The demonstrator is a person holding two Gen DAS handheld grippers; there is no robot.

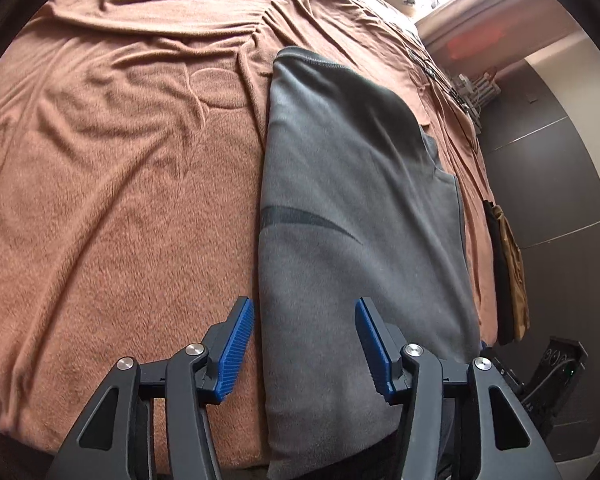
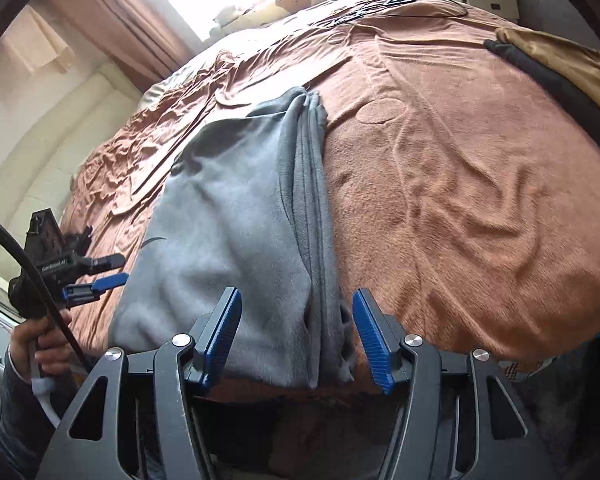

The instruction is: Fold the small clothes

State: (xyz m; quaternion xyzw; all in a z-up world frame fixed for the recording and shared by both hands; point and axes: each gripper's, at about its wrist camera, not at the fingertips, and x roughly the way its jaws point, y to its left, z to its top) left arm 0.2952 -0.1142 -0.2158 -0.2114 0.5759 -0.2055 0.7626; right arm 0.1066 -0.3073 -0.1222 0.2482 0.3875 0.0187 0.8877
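Below right hand-held gripper (image 2: 296,334): folded grey garment (image 2: 236,216), unpinched.

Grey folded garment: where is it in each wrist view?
Left wrist: grey garment runs up the centre-right, near end between the open left claw tips.
Right wrist: centre-left, stacked fold edges on its right.
Shared landmark: the brown blanket under it.

We count one folded grey fleece garment (image 1: 352,208) ahead of two blue-padded tongs (image 1: 304,344), on one rust-brown blanketed bed (image 1: 112,208).
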